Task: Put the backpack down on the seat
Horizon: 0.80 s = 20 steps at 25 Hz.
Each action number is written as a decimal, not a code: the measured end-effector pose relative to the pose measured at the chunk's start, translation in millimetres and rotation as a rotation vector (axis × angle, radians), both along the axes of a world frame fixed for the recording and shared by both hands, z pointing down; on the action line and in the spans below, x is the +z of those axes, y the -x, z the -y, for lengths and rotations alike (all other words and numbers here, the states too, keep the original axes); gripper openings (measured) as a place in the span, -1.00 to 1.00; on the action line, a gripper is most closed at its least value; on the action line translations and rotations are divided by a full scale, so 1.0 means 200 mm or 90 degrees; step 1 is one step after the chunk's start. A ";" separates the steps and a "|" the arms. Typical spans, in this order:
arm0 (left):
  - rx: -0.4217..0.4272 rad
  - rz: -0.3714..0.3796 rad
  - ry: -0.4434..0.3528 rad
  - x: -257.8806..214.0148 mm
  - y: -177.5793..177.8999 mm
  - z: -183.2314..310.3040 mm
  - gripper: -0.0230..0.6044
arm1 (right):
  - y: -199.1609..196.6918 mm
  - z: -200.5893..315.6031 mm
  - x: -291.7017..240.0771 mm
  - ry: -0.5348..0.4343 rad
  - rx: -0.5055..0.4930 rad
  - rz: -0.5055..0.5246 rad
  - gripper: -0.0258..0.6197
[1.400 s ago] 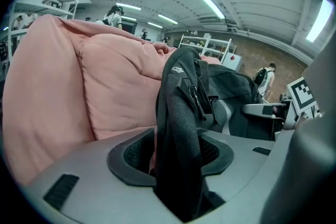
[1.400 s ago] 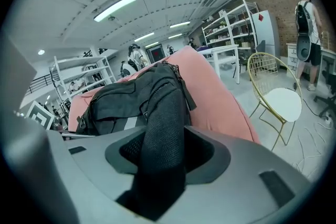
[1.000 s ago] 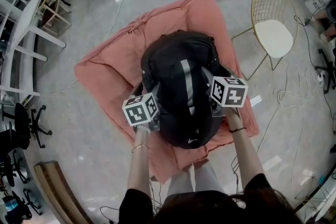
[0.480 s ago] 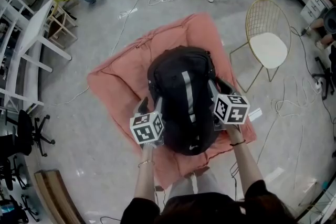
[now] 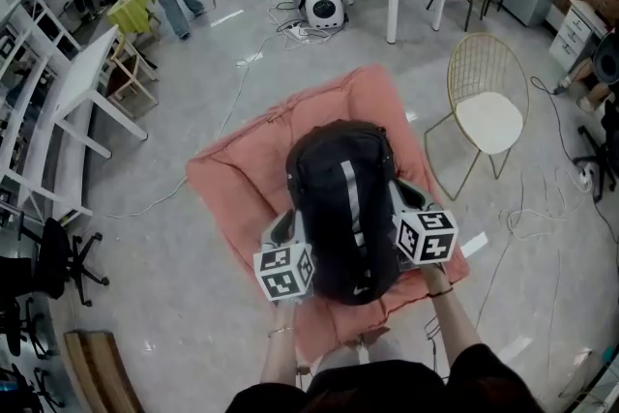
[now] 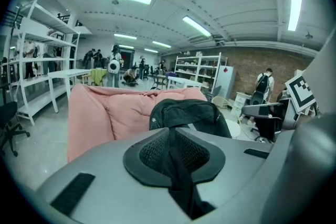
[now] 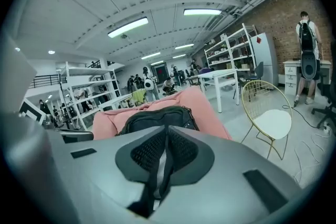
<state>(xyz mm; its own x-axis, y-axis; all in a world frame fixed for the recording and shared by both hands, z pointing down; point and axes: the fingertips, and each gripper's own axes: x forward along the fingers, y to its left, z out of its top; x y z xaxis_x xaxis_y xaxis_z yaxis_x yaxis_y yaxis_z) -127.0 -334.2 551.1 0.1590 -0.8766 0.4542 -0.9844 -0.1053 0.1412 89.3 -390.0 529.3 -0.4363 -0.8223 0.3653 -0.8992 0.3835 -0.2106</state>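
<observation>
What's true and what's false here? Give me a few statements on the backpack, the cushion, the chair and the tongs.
The backpack is black with a pale stripe. True.
A pink cushion lies under the backpack. True.
The wire chair stands left of the cushion in the head view. False: the chair stands to its right.
Both tongs stand open and empty. False: the left tongs and the right tongs have just been closing, and each is shut on a backpack strap.
</observation>
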 end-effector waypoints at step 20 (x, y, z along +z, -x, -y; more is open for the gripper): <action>0.122 0.004 -0.130 -0.59 -0.14 -0.41 -0.88 | -0.05 -0.47 -0.63 -0.145 -0.095 0.035 -0.88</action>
